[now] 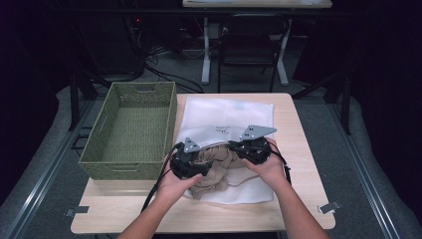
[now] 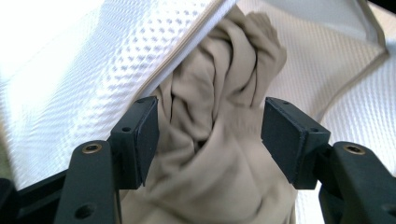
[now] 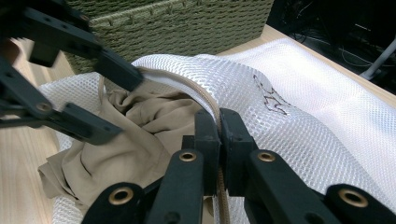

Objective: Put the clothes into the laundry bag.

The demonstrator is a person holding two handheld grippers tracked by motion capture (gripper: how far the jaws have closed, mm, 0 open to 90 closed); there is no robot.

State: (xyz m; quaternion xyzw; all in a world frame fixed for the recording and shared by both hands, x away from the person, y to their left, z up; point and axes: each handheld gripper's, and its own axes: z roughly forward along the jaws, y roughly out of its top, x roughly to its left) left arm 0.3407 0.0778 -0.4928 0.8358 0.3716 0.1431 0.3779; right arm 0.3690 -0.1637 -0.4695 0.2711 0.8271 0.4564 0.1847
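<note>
A white mesh laundry bag lies flat on the wooden table. A beige garment sits bunched in the bag's mouth, partly spilling toward the table's front. My right gripper is shut on the bag's tan-edged rim and holds the mouth lifted. My left gripper is open, its jaws on either side of the beige garment just under the raised mesh. In the right gripper view the left gripper reaches in from the left over the beige garment.
A green woven basket stands on the table's left half, close beside the bag. A black chair and a desk's white legs stand beyond the table's far edge. Bare wood runs along the front edge.
</note>
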